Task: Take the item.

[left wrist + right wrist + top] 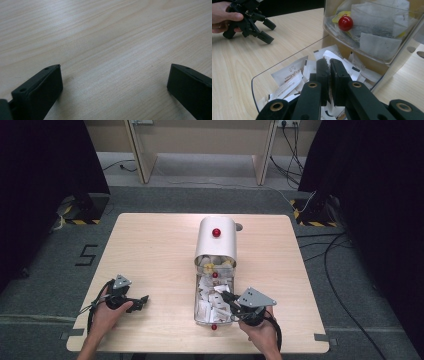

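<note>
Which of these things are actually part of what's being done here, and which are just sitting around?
Part of the job:
right gripper, jaws shut on a white sachet
clear tray of sachets, pulled out
white dispenser box with red knobs
left gripper, open, waiting over the table

Just lying about:
floor cables
striped floor stands

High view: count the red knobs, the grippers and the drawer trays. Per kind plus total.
Red knobs: 3, on the dispenser's white dome, on the upper tray's front and on the pulled-out tray's front.
Grippers: 2, left gripper and right gripper.
Clear trays of sachets: 2.
Total: 7.
</note>
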Tool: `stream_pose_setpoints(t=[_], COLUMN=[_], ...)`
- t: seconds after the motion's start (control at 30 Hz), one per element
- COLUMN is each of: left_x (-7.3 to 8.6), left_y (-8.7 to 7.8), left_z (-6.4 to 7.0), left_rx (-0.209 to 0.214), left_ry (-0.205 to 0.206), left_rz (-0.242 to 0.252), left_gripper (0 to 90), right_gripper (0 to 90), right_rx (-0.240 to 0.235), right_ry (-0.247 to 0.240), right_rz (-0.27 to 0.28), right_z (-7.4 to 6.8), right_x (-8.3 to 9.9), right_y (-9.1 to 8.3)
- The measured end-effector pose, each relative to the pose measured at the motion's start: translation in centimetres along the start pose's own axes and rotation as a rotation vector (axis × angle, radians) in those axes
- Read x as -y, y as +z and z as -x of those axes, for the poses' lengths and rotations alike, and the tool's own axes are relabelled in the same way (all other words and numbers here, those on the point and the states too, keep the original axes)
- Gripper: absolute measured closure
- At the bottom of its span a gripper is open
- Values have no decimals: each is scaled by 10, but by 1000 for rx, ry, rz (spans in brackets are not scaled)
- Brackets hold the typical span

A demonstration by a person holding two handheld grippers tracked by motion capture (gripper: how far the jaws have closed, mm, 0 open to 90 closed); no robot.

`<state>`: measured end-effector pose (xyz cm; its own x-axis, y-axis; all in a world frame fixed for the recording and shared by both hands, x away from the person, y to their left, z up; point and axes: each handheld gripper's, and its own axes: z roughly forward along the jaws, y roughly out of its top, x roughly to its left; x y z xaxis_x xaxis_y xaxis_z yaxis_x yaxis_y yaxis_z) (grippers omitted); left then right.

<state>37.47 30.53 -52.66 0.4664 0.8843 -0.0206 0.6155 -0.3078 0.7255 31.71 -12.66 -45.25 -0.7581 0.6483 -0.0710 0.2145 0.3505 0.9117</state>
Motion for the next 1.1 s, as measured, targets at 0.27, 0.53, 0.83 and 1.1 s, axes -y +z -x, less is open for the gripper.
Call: stream_pose_setpoints(t=[0.27, 0.53, 0.83, 1.1], left_x=[0, 0, 0, 0], left_y=[0, 0, 0, 0], left_z=[0, 0, 0, 0], left_rx=[0, 0, 0, 0], left_ry=[0, 1, -1, 0], left_rz=[0, 0, 1, 1], left_gripper=[0, 0, 0, 0], right_gripper=[862, 862, 863, 862], right_rx=[1, 5, 26, 45], right_ry=[-1, 5, 7, 10], right_rz=[14, 14, 32, 42], right_z=[-1, 0, 6, 9], right_x=[-4, -4, -6, -8], right_y=[-4, -6, -14, -20])
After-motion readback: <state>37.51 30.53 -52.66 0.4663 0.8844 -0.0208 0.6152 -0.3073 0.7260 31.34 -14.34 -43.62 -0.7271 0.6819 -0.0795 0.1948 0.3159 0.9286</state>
